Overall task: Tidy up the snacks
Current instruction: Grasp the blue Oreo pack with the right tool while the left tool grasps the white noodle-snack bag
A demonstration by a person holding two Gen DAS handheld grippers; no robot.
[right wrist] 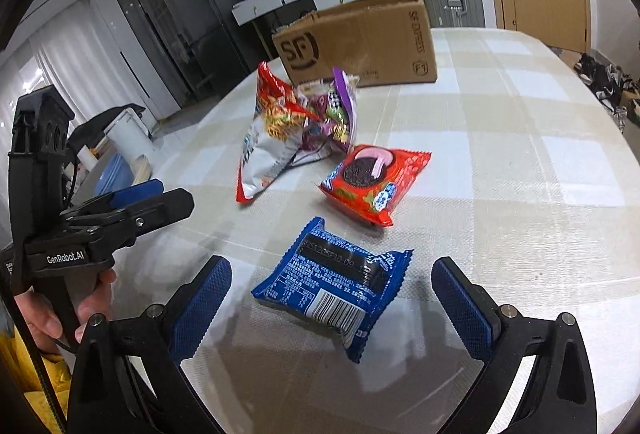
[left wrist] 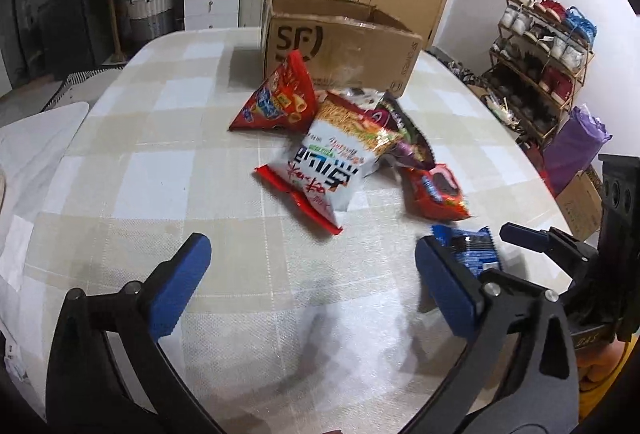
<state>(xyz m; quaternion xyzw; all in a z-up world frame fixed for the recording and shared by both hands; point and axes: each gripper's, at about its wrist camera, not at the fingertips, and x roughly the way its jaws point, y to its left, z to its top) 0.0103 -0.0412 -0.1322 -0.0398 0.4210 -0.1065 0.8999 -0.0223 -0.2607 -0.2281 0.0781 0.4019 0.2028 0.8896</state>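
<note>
The blue pack (right wrist: 335, 288) lies flat on the table (right wrist: 520, 162), low in the centre of the right wrist view, back side up; its long axis runs from upper left to lower right, barcode end toward the lower right and nearest the camera. It sits between the two wide-spread fingers of the right gripper (right wrist: 330, 298), closer to the left pad (right wrist: 202, 308) than to the right one, touching neither, and the gripper holds nothing. Above it in that view lies the red pack (right wrist: 374, 184), cookie picture up, tilted with its long axis from lower left to upper right, and beyond that a loose heap with the white bag (right wrist: 266, 150) leaning at its left side. The box (right wrist: 360, 42) stands open at the top centre, just past the heap. The left wrist view shows what the other cannot: the white bag (left wrist: 324, 170) face up with its printing upside down, long axis from upper right to lower left, and a red chip bag (left wrist: 280, 100) behind it, propped near the box (left wrist: 340, 46). Here the blue pack (left wrist: 474, 248) is only partly seen at the lower right, half hidden behind the right-hand pad of the left gripper (left wrist: 312, 282), outside the gap between its fingers. That gripper is also spread wide over bare table (left wrist: 120, 154) and holds nothing. The right wrist view alone shows the left gripper (right wrist: 160, 198) from the side, at the left edge, gripped by a hand (right wrist: 60, 314); the right gripper's fingers (left wrist: 532, 238) show at the right edge of the left view.
</note>
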